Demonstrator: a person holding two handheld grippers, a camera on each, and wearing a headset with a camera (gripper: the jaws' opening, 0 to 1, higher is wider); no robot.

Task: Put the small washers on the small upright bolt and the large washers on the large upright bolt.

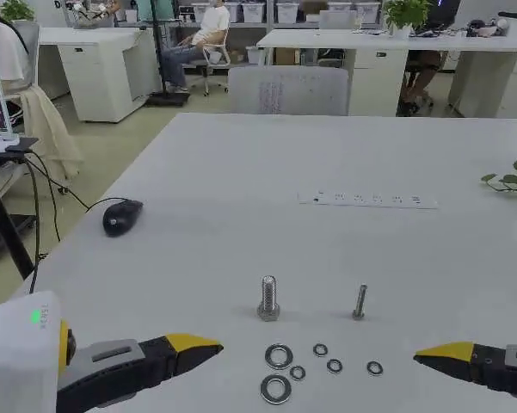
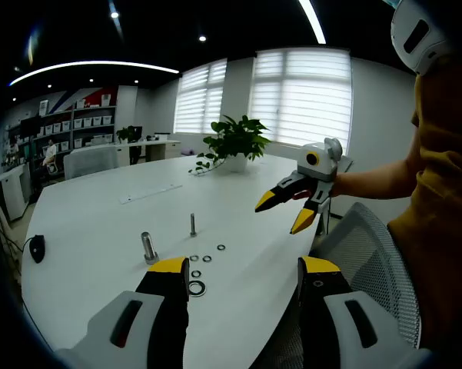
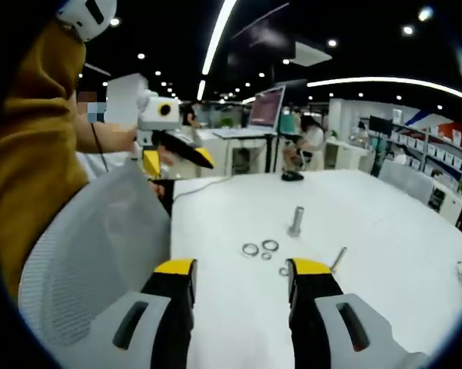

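On the white table [image 1: 198, 172] a large bolt [image 1: 268, 298] stands upright, and a small bolt [image 1: 360, 303] stands to its right. In front of them lie two large washers [image 1: 279, 355] [image 1: 275, 389] and several small washers [image 1: 335, 366] flat on the table. My left gripper [image 1: 198, 346] hovers at the lower left, open and holding nothing. At the lower right, my right gripper [image 1: 426, 354] is open and holds nothing either. The left gripper view shows its own spread jaws [image 2: 244, 269], the bolts [image 2: 147, 247] and the right gripper [image 2: 280, 215] beyond. In the right gripper view its jaws [image 3: 243, 269] frame the washers [image 3: 250, 249].
A black mouse [image 1: 121, 215] with its cable lies at the left of the table. A white power strip [image 1: 366, 200] lies behind the bolts. Plant leaves [image 1: 514, 179] reach in at the right edge. A grey chair [image 1: 287, 90] stands at the far side.
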